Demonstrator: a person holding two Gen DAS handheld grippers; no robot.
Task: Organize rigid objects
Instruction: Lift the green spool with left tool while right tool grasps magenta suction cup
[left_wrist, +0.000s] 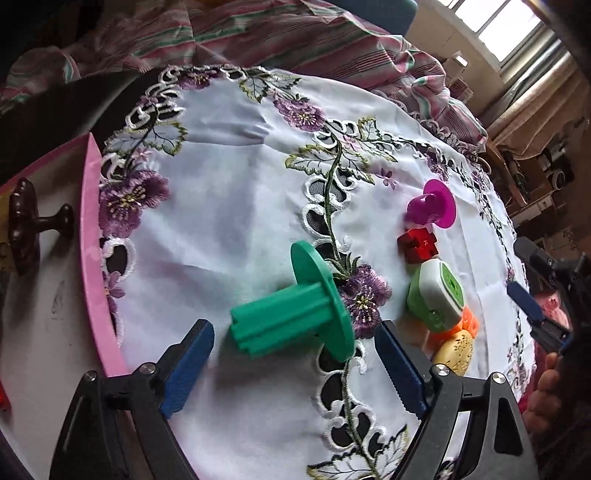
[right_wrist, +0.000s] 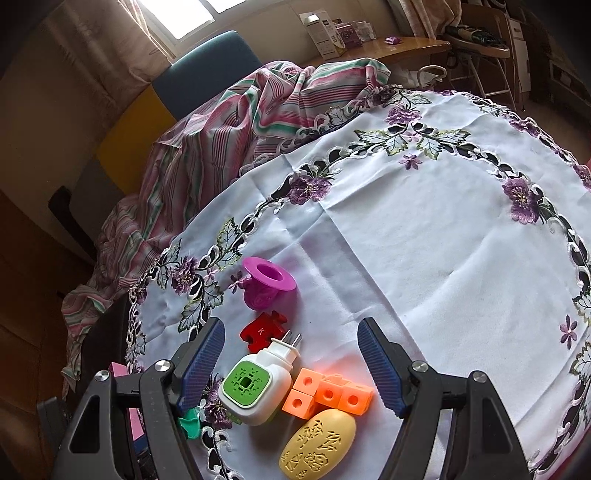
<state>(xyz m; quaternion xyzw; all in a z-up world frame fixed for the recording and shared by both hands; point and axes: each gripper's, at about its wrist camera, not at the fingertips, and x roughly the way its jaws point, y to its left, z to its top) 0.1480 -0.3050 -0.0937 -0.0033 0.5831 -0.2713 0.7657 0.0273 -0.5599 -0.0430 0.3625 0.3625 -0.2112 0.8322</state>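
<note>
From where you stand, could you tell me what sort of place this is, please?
Most likely a room in a home, perhaps a bedroom or living room. A table wears an embroidered floral tablecloth, a striped sheet lies heaped behind it, and a curtained window lets in daylight.

The right gripper (right_wrist: 291, 363) is held open above an embroidered tablecloth (right_wrist: 424, 251) — a green-faced plug-in device (right_wrist: 258, 384), orange linking cubes (right_wrist: 327, 393) and a yellow embossed oval (right_wrist: 317, 445) are seen between its blue fingers (right_wrist: 201, 363), untouched.
</note>
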